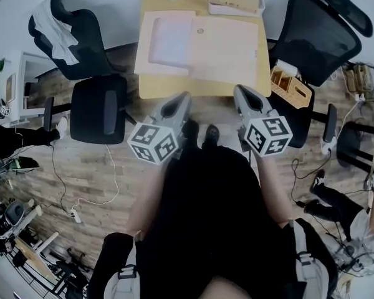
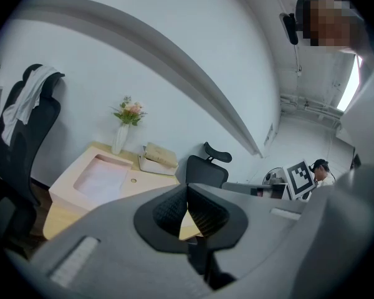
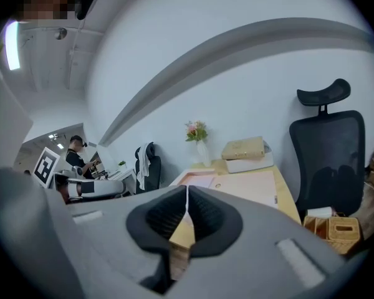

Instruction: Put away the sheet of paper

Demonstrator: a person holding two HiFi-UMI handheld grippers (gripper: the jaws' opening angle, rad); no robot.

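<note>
My left tool [image 1: 184,97] and right tool [image 1: 239,92] hang at the table's [image 1: 151,87] near edge, both with jaws pressed together on nothing. Beyond, the paper [image 1: 170,41] lies in the open folder's [image 1: 229,50] left half, toward the table's left edge.

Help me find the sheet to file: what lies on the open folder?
A pale sheet of paper lies on the left half of the folder; its right half is bare but for a small round button. Anything beneath the sheet is hidden.
</note>
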